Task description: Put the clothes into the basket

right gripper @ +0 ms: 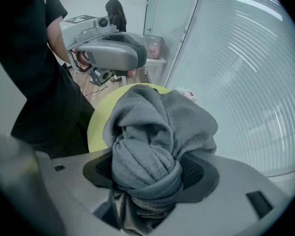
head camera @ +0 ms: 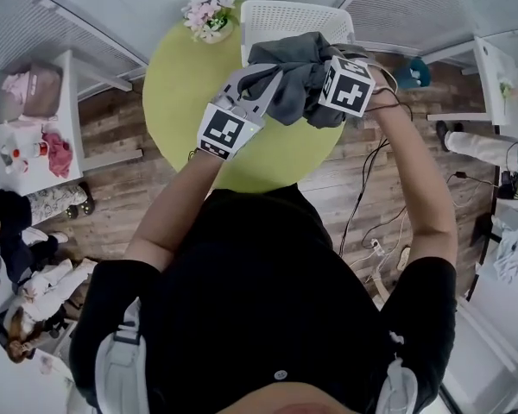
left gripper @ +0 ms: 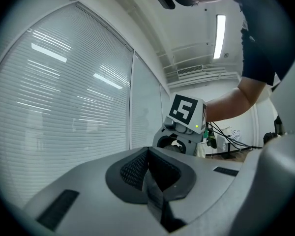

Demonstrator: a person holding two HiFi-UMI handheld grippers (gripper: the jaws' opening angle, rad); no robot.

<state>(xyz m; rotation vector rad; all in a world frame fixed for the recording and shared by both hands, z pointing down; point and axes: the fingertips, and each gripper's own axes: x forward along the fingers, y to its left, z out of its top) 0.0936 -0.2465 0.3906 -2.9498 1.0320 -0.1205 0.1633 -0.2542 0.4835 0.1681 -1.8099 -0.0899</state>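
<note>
Grey garment (head camera: pixel 295 72) is held bunched above the table's (head camera: pixel 181 93) far edge, partly over the white basket (head camera: pixel 281 15) — a thick wad clamped in the right gripper (right gripper: pixel 147 176), a thin fold seemingly pinched in the closed left gripper (left gripper: pixel 148 173). It is best carried fully past the rim before release.

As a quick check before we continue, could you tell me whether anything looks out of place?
Nothing spilled or damaged. The grey garment looks untidy: it is bunched into a wad in the right hand-held gripper, over the green table near the white basket.
</note>
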